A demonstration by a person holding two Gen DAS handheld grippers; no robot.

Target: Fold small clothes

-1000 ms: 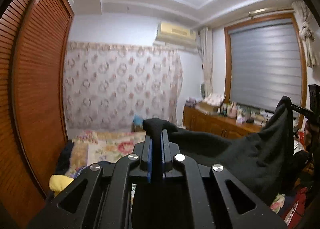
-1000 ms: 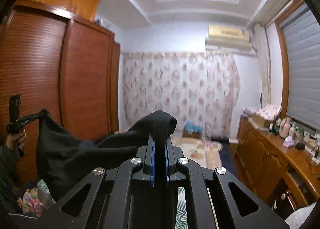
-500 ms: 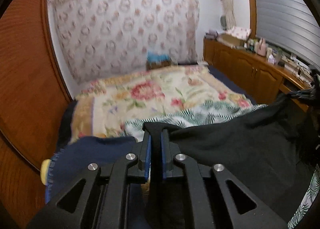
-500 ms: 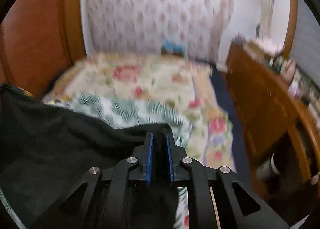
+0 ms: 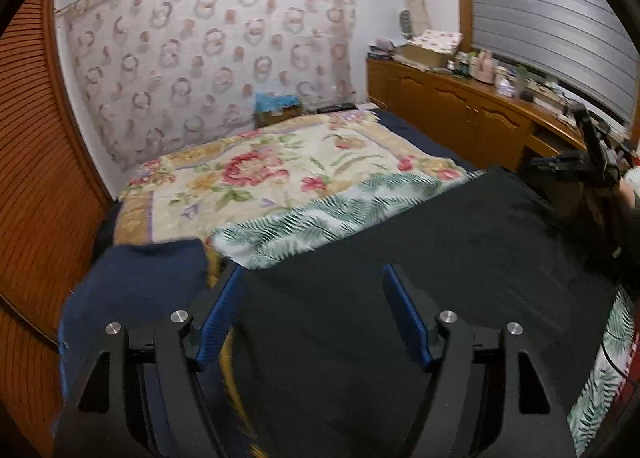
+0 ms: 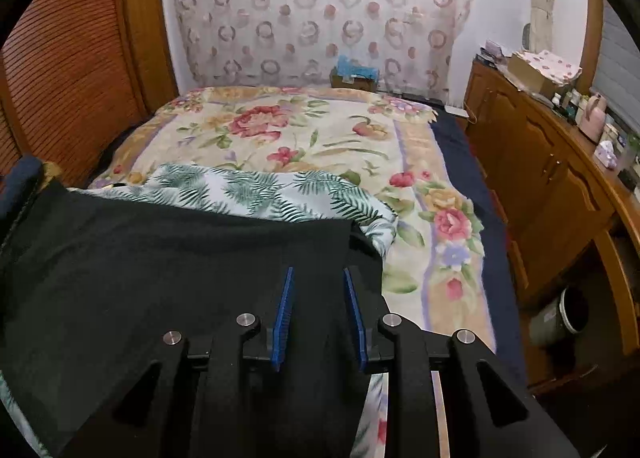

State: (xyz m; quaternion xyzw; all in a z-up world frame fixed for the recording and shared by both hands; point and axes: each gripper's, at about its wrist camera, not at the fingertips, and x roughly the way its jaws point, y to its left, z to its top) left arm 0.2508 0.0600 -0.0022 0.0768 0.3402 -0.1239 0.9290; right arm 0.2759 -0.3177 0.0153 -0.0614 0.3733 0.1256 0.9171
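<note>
Since half a second ago both grippers have let go of the black garment (image 5: 420, 258), which was pinched at a corner by each and now lies spread flat on the bed. The left gripper (image 5: 312, 286) stands wide, its blue pads (image 5: 218, 318) far apart over the garment's near-left corner, holding nothing. The right gripper (image 6: 318, 282) is parted more narrowly, its blue pads (image 6: 283, 310) just above the cloth at its right edge, also empty. In the left wrist view the garment fills 3 to 6 o'clock, lying over a palm-leaf sheet (image 5: 320, 214) on the floral blanket (image 5: 272, 170). A navy folded cloth (image 5: 136, 282) sits at 9 o'clock, just beside the garment.
</note>
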